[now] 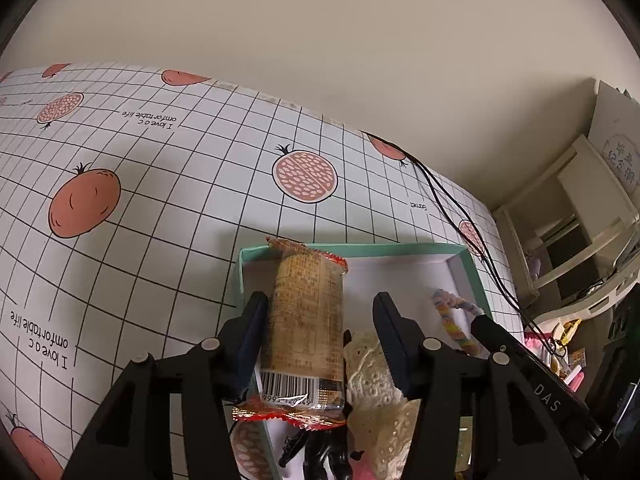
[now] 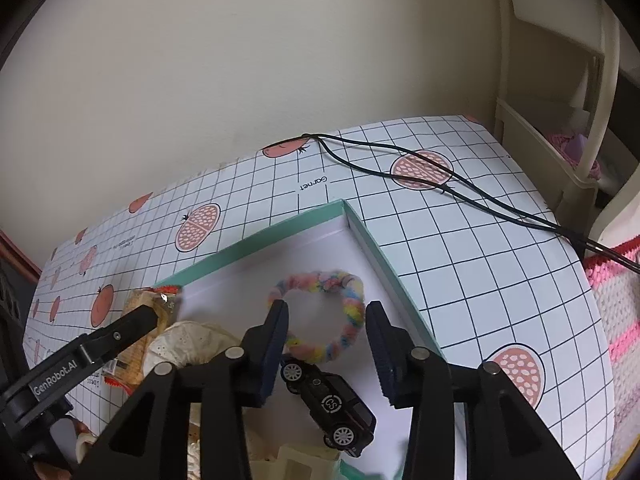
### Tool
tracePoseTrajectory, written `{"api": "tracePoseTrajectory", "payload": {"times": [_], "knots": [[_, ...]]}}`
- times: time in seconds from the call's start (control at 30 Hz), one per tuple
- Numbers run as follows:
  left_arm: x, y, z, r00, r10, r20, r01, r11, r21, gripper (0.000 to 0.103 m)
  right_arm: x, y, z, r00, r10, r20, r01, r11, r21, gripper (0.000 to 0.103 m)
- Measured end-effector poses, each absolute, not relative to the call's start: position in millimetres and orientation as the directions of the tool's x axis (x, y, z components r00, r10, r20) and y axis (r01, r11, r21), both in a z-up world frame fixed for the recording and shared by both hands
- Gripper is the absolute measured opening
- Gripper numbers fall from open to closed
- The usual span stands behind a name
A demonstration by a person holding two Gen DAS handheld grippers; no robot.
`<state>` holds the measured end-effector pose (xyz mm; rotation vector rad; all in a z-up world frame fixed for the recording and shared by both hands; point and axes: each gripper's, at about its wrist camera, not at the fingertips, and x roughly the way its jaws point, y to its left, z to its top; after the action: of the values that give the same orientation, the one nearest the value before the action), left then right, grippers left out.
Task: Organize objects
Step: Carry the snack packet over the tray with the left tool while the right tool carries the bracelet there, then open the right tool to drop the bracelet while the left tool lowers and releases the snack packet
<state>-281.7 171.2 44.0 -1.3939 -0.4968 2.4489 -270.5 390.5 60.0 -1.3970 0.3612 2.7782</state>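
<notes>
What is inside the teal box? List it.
In the teal box: rainbow scrunchie, black toy car, cream lace fabric, wrapped snack. The tools cover the box's near end.

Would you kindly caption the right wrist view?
Open right gripper hovers over toy car and rainbow hair tie in teal box.

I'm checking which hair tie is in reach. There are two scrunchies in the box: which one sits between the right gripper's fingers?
The rainbow scrunchie, a fuzzy pastel ring between the open right gripper fingers; the cream lace scrunchie lies left.
</notes>
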Motion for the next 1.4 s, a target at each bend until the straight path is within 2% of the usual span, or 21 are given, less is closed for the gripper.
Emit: {"api": "tracePoseTrajectory", "payload": {"times": [0.07,0.17,0.77,0.87,0.93,1.07,1.13,1.27,1.33,1.4], "knots": [[-281.8,170.6,45.6,-0.494,0.404,-0.770,-0.075,-0.902,-0.425,0.057,-270.6,390.3,61.2,-0.604,-0.092,-0.792,-0.109,-0.974,0.196,0.052],[-281.2,170.3,48.3,-0.497,0.403,-0.769,-0.085,-0.904,-0.419,0.059,-270.2,390.1,62.6,-0.607,-0.095,-0.789,-0.103,-0.975,0.197,0.054],[-278.9,151.2,59.4,-0.560,0.319,-0.765,-0.029,-0.930,-0.367,0.060,-268.0,382.5,70.8,-0.628,-0.098,-0.772,-0.071,-0.981,0.182,0.055],[-278.9,147.5,59.3,-0.567,0.292,-0.770,-0.012,-0.938,-0.347,0.061,-267.6,378.8,71.7,-0.633,-0.106,-0.767,-0.055,-0.982,0.181,0.063],[-279.1,143.6,58.2,-0.570,0.277,-0.773,0.006,-0.940,-0.342,0.070,-267.7,375.7,71.5,-0.632,-0.113,-0.766,-0.041,-0.983,0.179,0.066],[-279.2,137.4,58.2,-0.582,0.249,-0.774,0.031,-0.945,-0.327,0.073,-268.0,372.3,70.1,-0.632,-0.120,-0.766,-0.025,-0.984,0.174,0.077],[-279.1,134.6,58.1,-0.587,0.235,-0.775,0.044,-0.946,-0.320,0.082,-268.2,370.8,69.2,-0.633,-0.125,-0.764,-0.018,-0.984,0.176,0.083],[-279.7,128.1,56.2,-0.599,0.205,-0.774,0.075,-0.948,-0.309,0.084,-268.3,367.0,68.6,-0.638,-0.128,-0.760,-0.001,-0.986,0.167,0.095],[-280.0,125.0,55.9,-0.607,0.191,-0.772,0.090,-0.948,-0.305,0.095,-268.5,366.0,68.3,-0.639,-0.129,-0.759,0.001,-0.986,0.166,0.098],[-279.4,121.6,55.9,-0.614,0.175,-0.769,0.106,-0.948,-0.300,0.095,-268.7,365.6,67.8,-0.639,-0.130,-0.758,0.000,-0.986,0.169,0.102]]}}
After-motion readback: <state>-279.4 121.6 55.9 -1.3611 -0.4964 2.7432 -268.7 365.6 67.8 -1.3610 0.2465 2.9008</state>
